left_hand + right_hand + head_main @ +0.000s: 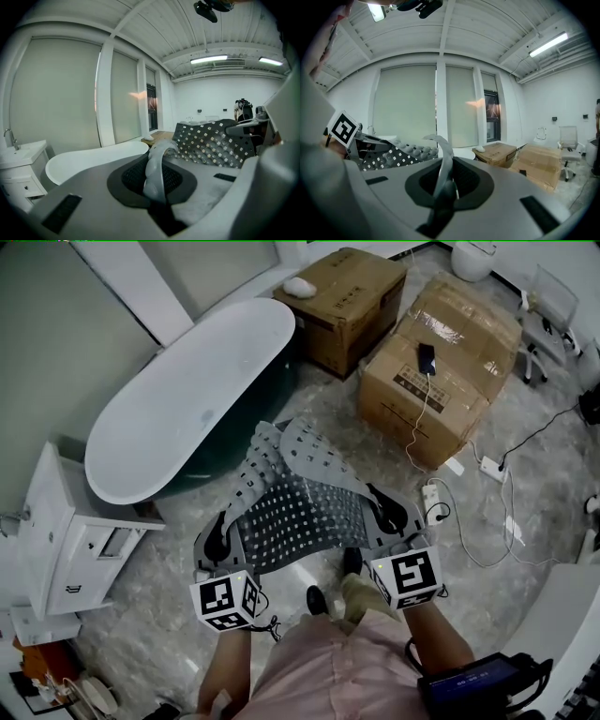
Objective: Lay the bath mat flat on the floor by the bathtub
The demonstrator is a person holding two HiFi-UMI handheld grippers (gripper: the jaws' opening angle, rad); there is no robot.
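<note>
The bath mat hung in the air, held by its near edge between the two grippers, over the floor just beside the bathtub; it was not yet lying flat. Its near part was stretched out dark grey and dotted with rows of small pale squares; its far part curled over towards the tub, showing a paler face with rows of bumps.

The left gripper had its jaws pressed together on the mat's left near corner; in the left gripper view the left gripper pinched a pale fold of the mat's edge, and the rest of the mat spread away to the right. The right gripper was clamped in the same way on the right near corner; in the right gripper view the right gripper held a thin curling strip of the edge, with the mat running off to the left.

Beyond the mat stood two cardboard boxes; a phone lay on the nearer box, with a white cable trailing down from it. A white cabinet stood at the near end of the tub; a white chair stood at the far right.
</note>
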